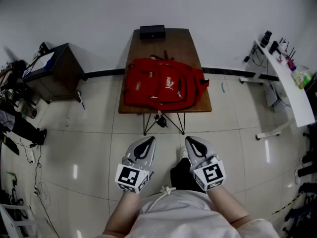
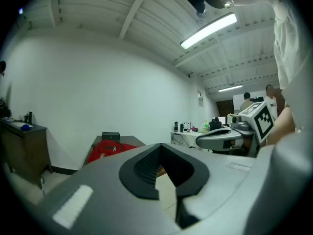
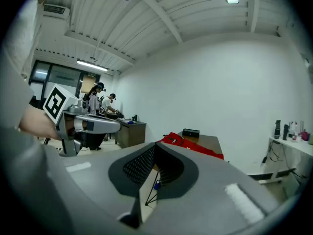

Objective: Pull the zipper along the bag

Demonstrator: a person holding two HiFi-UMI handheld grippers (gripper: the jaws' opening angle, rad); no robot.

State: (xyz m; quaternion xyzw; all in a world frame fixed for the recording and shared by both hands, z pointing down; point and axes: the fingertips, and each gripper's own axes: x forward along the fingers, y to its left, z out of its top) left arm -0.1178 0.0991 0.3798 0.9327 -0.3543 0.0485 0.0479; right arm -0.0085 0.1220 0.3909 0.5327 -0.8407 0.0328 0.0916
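A red backpack [image 1: 161, 88] lies flat on a small brown table [image 1: 190, 46] ahead of me, well out of reach. My left gripper [image 1: 144, 144] and right gripper [image 1: 194, 143] are held side by side close to my body, over the tiled floor, both shut and holding nothing. In the left gripper view the backpack [image 2: 110, 148] shows far off beyond the left gripper [image 2: 164, 173], with the right gripper [image 2: 220, 138] alongside. From the right gripper [image 3: 149, 173], the backpack [image 3: 190, 143] lies in the distance and the left gripper [image 3: 93, 124] is at the side. No zipper pull can be made out.
A black box [image 1: 152, 32] sits at the table's far end by the wall. A dark cabinet [image 1: 54, 71] stands at the left, and a white desk [image 1: 287, 78] with bottles at the right. Metal legs [image 1: 161, 120] stand under the table. People [image 3: 100, 99] stand far back.
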